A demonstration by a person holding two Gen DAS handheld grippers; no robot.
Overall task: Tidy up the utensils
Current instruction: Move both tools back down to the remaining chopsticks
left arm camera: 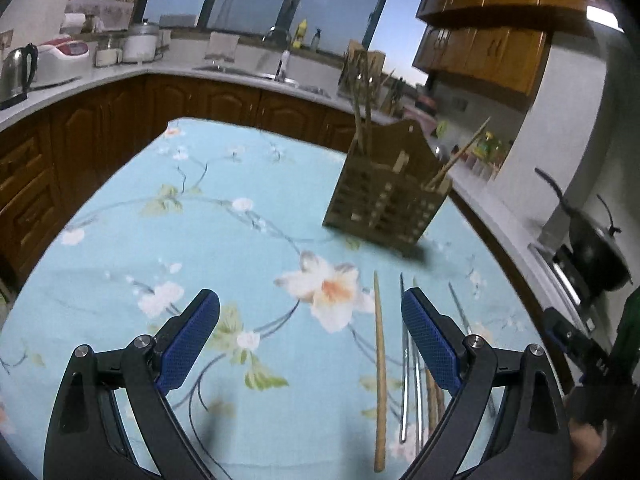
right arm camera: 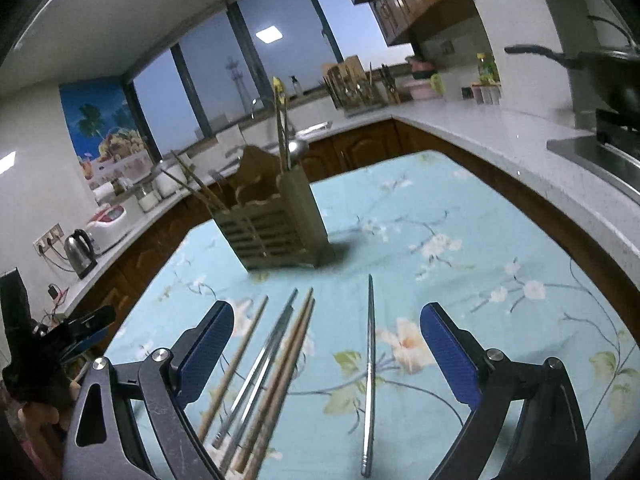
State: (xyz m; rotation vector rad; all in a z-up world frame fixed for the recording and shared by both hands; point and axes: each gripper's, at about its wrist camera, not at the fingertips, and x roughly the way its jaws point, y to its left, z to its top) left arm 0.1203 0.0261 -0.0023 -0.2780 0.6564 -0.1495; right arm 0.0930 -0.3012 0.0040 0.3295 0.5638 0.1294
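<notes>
My right claw (right arm camera: 326,348) gapes wide and empty over the lone steel chopstick (right arm camera: 369,380) at lower centre; my left claw (left arm camera: 310,336) is just as wide. Thin and round, the chopstick could roll on the worktop (right arm camera: 460,280) cloth or pivot. Farther up, the slotted holder (right arm camera: 276,224) looks light enough to tip.

Two low wrist views (shared holder (left arm camera: 387,196))

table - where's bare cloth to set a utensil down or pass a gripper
Free: the tablecloth left of the wooden utensil holder, and the cloth right of the lone metal chopstick. Crowded: the strip in front of the holder, where wooden chopsticks and metal chopsticks lie bunched.
</notes>
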